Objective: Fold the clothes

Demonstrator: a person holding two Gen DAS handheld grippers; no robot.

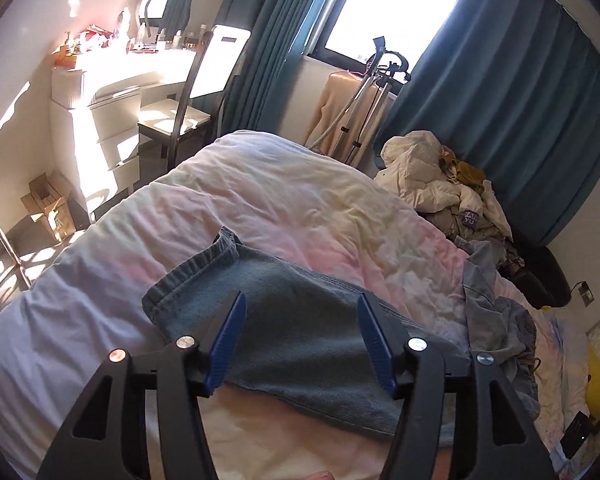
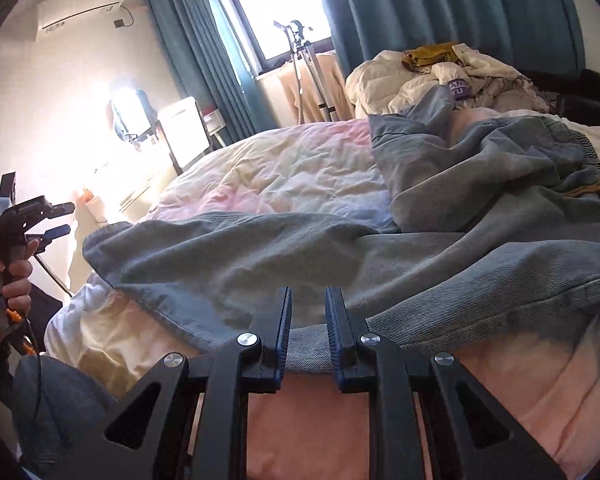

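Note:
Blue-grey jeans lie spread on a pale pink and white duvet. One leg end with its hem points away in the left wrist view. My left gripper hovers just over that leg, jaws wide apart, with nothing pinched between the blue pads. In the right wrist view the jeans stretch across the bed, bunched at the right. My right gripper stands at the near edge, its pads close together with a fold of denim between them. The left gripper shows at the far left, open, held by a hand.
A heap of pale clothes sits at the bed's far right. A chair, white drawers and a cardboard box stand to the left. A garment steamer stand is by the window.

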